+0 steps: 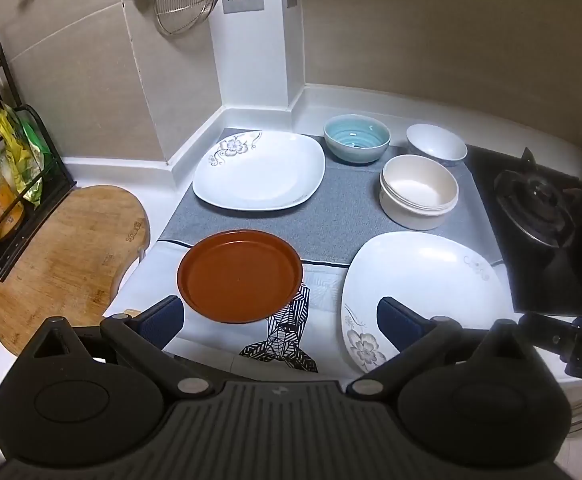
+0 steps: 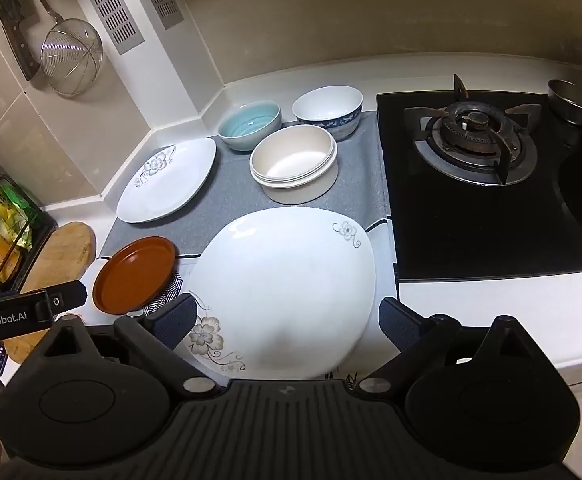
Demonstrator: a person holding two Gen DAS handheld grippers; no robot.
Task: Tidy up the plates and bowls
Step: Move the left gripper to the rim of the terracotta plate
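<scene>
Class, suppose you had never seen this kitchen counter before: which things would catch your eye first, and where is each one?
The brown round plate stands out first, lying at the near left of the grey mat among white dishes. Next come two white flowered plates, one near right and one far left. Behind them three bowls cluster: teal, blue-patterned and cream, beside the black gas hob.
</scene>
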